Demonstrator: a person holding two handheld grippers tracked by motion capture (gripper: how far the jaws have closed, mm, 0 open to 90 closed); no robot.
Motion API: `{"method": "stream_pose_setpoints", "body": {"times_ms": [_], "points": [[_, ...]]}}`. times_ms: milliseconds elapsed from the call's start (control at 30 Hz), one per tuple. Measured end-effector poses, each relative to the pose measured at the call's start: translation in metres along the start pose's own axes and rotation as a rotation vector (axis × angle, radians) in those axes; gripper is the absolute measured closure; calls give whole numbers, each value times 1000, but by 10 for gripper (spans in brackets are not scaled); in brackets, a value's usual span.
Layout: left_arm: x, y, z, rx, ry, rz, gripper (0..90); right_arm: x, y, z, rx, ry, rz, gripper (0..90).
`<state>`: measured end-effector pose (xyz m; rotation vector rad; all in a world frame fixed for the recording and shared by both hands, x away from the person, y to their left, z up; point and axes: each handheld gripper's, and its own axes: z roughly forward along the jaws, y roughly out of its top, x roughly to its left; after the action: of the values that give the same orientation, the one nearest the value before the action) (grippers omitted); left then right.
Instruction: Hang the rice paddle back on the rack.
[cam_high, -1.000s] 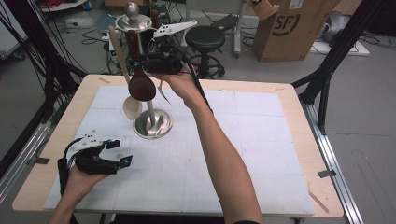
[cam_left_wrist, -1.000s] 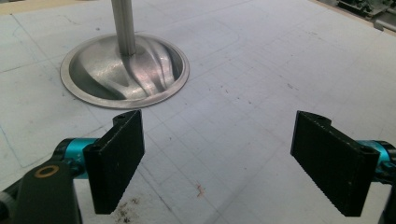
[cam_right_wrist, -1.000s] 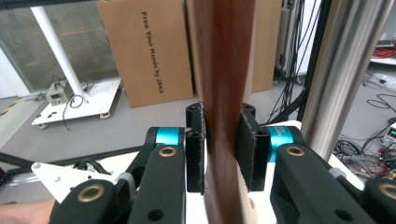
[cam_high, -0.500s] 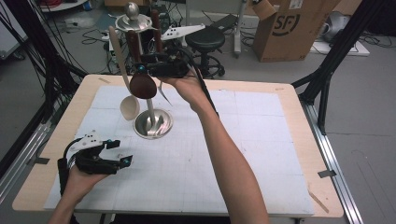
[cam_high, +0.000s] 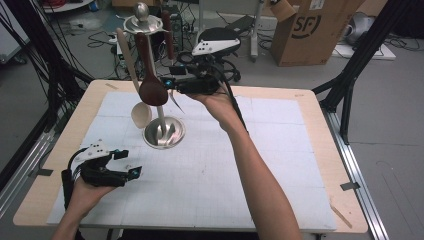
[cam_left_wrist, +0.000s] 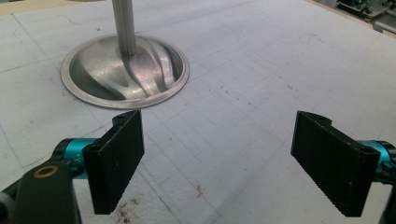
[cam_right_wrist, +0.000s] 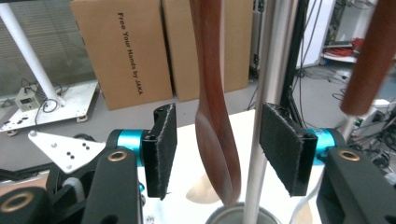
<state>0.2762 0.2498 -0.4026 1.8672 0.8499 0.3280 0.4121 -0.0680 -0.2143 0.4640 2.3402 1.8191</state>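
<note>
Releasing the dark spoon on the rack

Hanging from the top disc of the tall polished steel utensil rack (cam_high: 161, 127) is a dark reddish-brown wooden spoon (cam_high: 151, 86), its slim handle running up to the disc and its oval bowl pointing down, glossy and edge-on in the right gripper view (cam_right_wrist: 215, 140). It is dangling at the far left of the white gridded mat (cam_high: 280, 165), just right of a pale wooden spoon (cam_high: 140, 114) that is hanging lower on the same rack.

The right gripper (cam_high: 172, 84) is reaching in level from the right, and its black padded jaws are standing on either side of the dark spoon's bowl and the rack's steel pole, the pads clear of the wood. Those jaws have just been opening: a second ago they were pinched close on the spoon, and the spoon is now hanging free between them. The hand has also drifted a little rightward since then.

The left gripper (cam_high: 131, 165) is resting near the left front of the mat, jaws wide apart and holding nothing, unmoved from the earlier frames.
</note>
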Motion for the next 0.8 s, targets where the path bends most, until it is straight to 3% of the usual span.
{"method": "stream_pose_setpoints", "body": {"times_ms": [800], "points": [[0, 0, 1, 5, 0, -7, 177, -9, -44, -42, 6, -66, 64, 387]]}}
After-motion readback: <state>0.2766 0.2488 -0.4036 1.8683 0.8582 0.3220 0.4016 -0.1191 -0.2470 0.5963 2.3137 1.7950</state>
